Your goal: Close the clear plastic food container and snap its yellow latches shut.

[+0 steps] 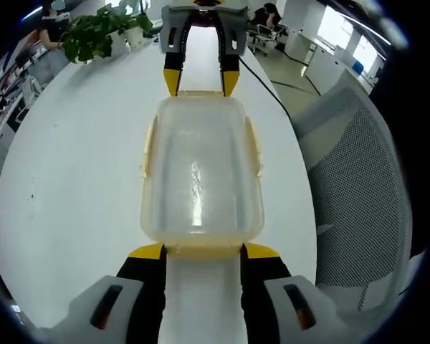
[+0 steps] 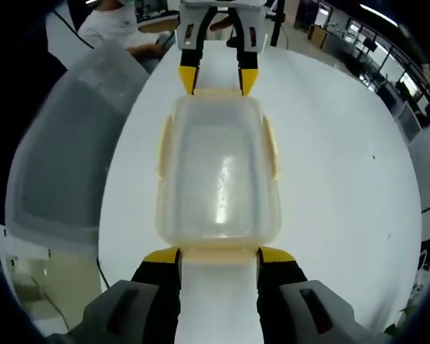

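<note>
The clear food container (image 1: pixel 201 172) is being kept between the two tongs on the white table (image 1: pixel 79 186). The left gripper (image 1: pixel 203 252) and the right gripper (image 2: pixel 219 256) are being held wide open at opposite ends, yellow tips touching its end latches, nothing squeezed.

Both handheld rigs look alike: the left tool (image 1: pixel 201 252) has two black jaws capped with bright yellow tips, rising from pale grey housings with dark oval slots. The right tool (image 2: pixel 218 256) matches it, same black jaws, yellow tips, grey shells.
</note>
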Demonstrator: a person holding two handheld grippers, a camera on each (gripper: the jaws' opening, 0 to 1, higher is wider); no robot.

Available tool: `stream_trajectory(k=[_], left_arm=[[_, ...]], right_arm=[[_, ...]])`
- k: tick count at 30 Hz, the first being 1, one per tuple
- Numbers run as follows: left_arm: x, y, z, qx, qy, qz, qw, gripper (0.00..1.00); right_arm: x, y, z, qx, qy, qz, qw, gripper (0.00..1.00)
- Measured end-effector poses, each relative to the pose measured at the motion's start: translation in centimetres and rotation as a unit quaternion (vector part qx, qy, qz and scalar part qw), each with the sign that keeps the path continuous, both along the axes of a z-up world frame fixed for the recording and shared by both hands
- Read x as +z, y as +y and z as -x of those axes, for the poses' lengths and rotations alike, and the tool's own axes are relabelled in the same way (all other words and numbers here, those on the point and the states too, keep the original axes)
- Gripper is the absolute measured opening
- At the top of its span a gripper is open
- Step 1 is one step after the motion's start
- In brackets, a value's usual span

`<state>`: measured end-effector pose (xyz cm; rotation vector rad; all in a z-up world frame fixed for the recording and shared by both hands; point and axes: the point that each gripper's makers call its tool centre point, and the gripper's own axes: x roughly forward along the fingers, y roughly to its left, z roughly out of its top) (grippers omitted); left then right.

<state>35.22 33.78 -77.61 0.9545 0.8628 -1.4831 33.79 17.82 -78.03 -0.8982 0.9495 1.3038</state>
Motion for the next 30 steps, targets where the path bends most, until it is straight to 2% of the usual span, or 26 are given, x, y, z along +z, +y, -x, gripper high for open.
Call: stream_trajectory(k=[3, 11, 18, 21, 23, 30], left_arm=[[0.0, -0.2, 0.0, 0.005, 0.008, 0.001, 1.0, 0.4], [-0.4, -0.1, 0.0, -0.001, 0.005, -0.009, 0.9999, 0.43], [-0.2, -0.1, -0.3, 0.013, 0.007, -0.006, 0.9999, 0.43], [0.1, 0.0, -0.3, 0.024, 0.009, -0.002, 0.9997, 0.43], [0.5, -0.4, -0.2, 0.054, 0.02, 0.014, 0.9983, 0.44], [0.5, 1.0, 0.0, 0.088, 0.032, 0.006, 0.9955, 0.43]], right_arm=[[0.0, -0.2, 0.0, -0.006, 0.003, -0.001, 1.0, 0.4], [-0.6, -0.6, 0.1, 0.001, -0.003, 0.016, 0.9999, 0.4], [-0.2, -1.4, -0.2, -0.024, -0.001, 0.015, 0.9996, 0.39], [0.4, -1.2, -0.4, -0.053, 0.007, -0.003, 0.9986, 0.39], [0.6, -1.2, -0.3, -0.064, 0.014, -0.007, 0.9978, 0.38], [1.3, -1.1, 0.1, -0.105, 0.033, -0.03, 0.9935, 0.35]])
